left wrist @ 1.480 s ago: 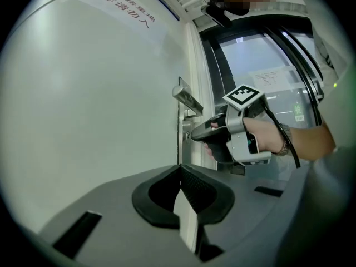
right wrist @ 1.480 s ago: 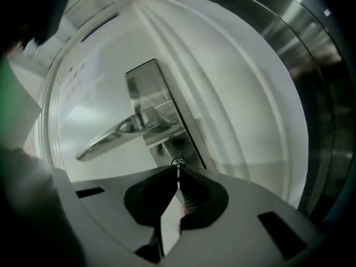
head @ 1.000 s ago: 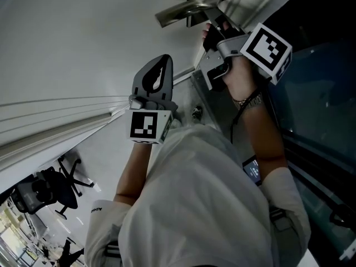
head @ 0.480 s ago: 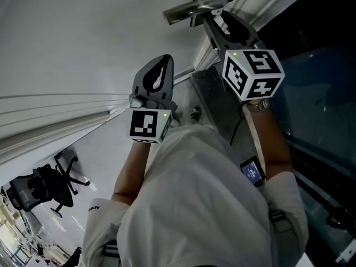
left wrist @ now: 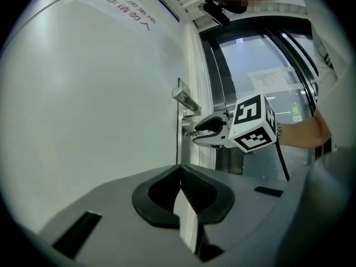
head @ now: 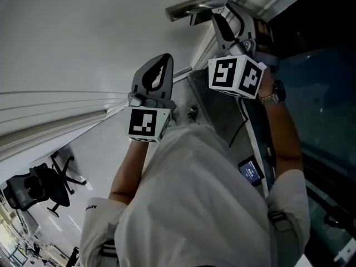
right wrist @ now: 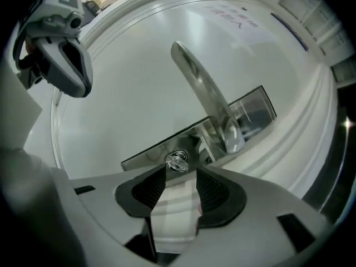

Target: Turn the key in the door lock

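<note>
Red Chinese characters (left wrist: 129, 9), too small for me to read, sit high on the smooth white door (left wrist: 83, 104). The shiny key (right wrist: 177, 161) sits in the brushed-metal lock plate (right wrist: 146, 153), below the curved lever handle (right wrist: 203, 93). The right gripper (right wrist: 177, 176) has just been opening its jaws, and its ribbed pads flank the key without pressing. The left gripper (left wrist: 179, 177) is pinched together and empty.

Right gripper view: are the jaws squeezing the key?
No, the right gripper has just been opening; its jaws stand apart, the key untouched between them.
</note>
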A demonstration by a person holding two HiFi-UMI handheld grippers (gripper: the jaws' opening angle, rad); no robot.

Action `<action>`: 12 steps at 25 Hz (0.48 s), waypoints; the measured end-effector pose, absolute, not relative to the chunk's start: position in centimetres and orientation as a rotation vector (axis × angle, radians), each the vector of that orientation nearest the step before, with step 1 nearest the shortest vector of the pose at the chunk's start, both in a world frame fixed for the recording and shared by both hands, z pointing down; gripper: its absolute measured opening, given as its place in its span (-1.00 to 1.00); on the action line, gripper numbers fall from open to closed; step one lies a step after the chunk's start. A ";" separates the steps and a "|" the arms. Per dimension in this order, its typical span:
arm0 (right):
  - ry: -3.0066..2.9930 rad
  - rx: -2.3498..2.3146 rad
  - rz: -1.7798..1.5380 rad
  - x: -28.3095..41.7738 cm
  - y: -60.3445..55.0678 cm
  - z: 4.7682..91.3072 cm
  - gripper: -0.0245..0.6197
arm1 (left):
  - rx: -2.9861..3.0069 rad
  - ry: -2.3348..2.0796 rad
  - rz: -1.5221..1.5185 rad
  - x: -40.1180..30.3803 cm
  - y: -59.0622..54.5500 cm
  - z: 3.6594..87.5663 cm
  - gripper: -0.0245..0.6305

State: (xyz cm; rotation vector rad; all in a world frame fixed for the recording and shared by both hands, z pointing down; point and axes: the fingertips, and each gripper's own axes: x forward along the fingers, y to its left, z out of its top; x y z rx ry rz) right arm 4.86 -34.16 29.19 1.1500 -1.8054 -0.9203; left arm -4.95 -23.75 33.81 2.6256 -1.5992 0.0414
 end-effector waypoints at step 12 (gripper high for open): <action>-1.510 1.014 -1.227 3.8 -34.7 29.4 -0.61 | 2.621 -1.602 0.043 -5.5 -23.6 33.8 -0.89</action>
